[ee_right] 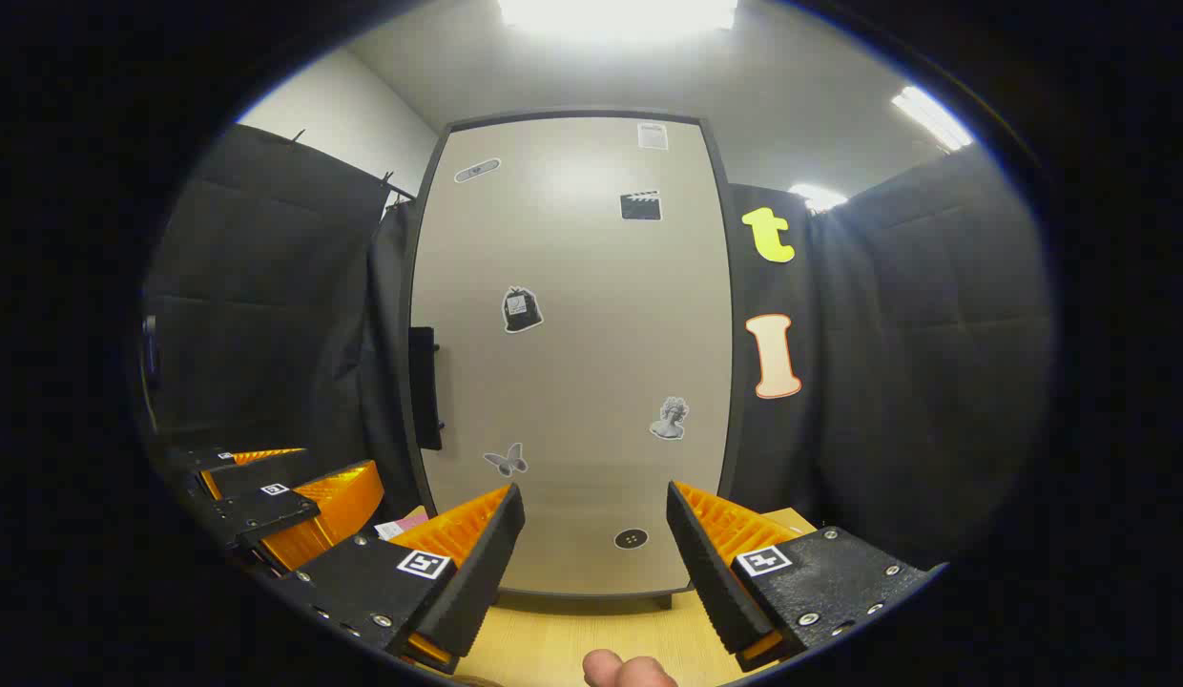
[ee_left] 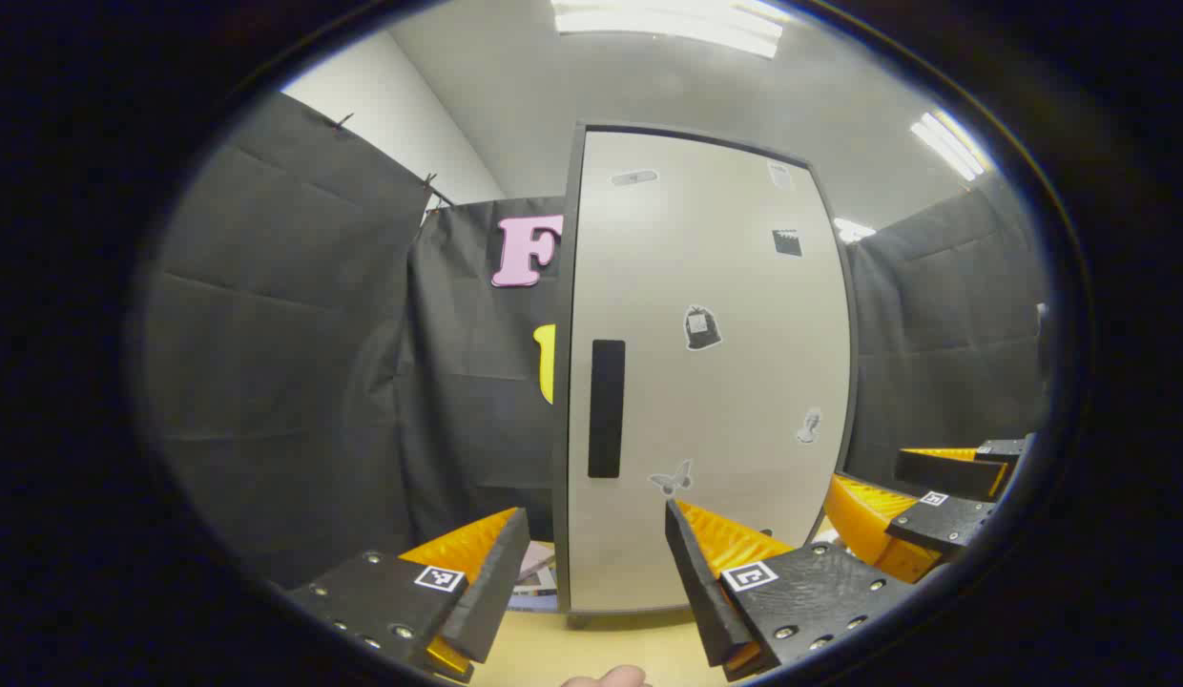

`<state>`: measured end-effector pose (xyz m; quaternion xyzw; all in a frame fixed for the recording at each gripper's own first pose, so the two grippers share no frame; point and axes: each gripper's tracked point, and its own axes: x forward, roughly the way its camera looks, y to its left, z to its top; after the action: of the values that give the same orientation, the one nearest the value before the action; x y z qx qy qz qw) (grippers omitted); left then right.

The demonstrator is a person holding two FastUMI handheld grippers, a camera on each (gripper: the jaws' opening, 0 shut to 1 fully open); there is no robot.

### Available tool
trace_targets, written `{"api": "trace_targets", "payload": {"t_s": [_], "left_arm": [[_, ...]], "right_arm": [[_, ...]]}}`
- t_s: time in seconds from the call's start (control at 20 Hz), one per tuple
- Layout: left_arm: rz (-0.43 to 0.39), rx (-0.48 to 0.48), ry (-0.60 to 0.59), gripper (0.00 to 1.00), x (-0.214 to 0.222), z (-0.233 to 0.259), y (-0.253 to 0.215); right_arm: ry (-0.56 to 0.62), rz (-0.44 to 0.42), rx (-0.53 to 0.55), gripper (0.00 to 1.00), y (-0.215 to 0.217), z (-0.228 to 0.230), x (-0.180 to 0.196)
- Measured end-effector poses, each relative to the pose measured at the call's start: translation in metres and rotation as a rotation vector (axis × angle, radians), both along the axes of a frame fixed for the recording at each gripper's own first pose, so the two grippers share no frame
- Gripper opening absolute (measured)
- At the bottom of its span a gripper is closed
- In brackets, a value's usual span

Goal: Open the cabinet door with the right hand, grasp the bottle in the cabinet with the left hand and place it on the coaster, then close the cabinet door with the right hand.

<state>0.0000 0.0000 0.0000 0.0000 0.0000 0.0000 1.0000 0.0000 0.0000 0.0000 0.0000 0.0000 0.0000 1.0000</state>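
The cabinet door (ee_left: 716, 401) is beige with small stickers, stands shut and hides the inside. Its black vertical handle (ee_left: 606, 408) sits near the door's left edge. My left gripper (ee_left: 596, 515) is open just in front of the handle, with nothing between its fingers. To the right, the right gripper (ee_left: 895, 491) hovers near the door's lower right corner. In the right gripper view the same door (ee_right: 572, 363) faces me, with the handle (ee_right: 425, 386) at its left edge. My right gripper (ee_right: 596, 496) is open and empty before the door's lower part. The left gripper (ee_right: 267, 482) is at the lower left.
The cabinet stands on a light wooden table (ee_left: 591, 649) (ee_right: 553, 649). Some papers (ee_left: 539, 577) (ee_right: 401, 525) lie on the table left of the cabinet. Black cloth walls close in on both sides. A thumb tip (ee_right: 620, 668) shows at the bottom edge.
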Motion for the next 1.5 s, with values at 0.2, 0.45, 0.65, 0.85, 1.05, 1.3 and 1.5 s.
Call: {"api": "trace_targets", "payload": {"t_s": [0.2, 0.45, 0.65, 0.85, 1.05, 1.3, 1.5], "left_arm": [[-0.002, 0.016, -0.006, 0.82, 0.0, 0.002, 0.002], [0.0, 0.023, -0.009, 0.83, -0.001, 0.004, 0.002], [0.008, 0.027, -0.002, 0.83, -0.002, 0.003, 0.003], [0.008, 0.036, -0.007, 0.82, -0.002, 0.003, 0.002], [0.001, 0.034, -0.012, 0.83, -0.003, 0.004, 0.002], [-0.007, 0.031, -0.015, 0.83, -0.003, 0.005, 0.002], [-0.008, 0.032, -0.01, 0.83, -0.005, 0.002, 0.009]], "right_arm": [[-0.008, -0.005, 0.003, 0.93, -0.002, 0.003, -0.005], [-0.004, -0.002, -0.006, 0.93, -0.002, 0.001, -0.009], [-0.009, 0.008, -0.007, 0.93, 0.0, 0.003, -0.012], [-0.015, 0.01, -0.003, 0.93, 0.0, 0.006, -0.011], [-0.01, 0.009, 0.0, 0.93, -0.001, 0.005, -0.009], [-0.011, 0.009, -0.002, 0.93, 0.002, 0.005, -0.007], [-0.011, 0.009, -0.01, 0.93, 0.007, 0.007, 0.001]]}}
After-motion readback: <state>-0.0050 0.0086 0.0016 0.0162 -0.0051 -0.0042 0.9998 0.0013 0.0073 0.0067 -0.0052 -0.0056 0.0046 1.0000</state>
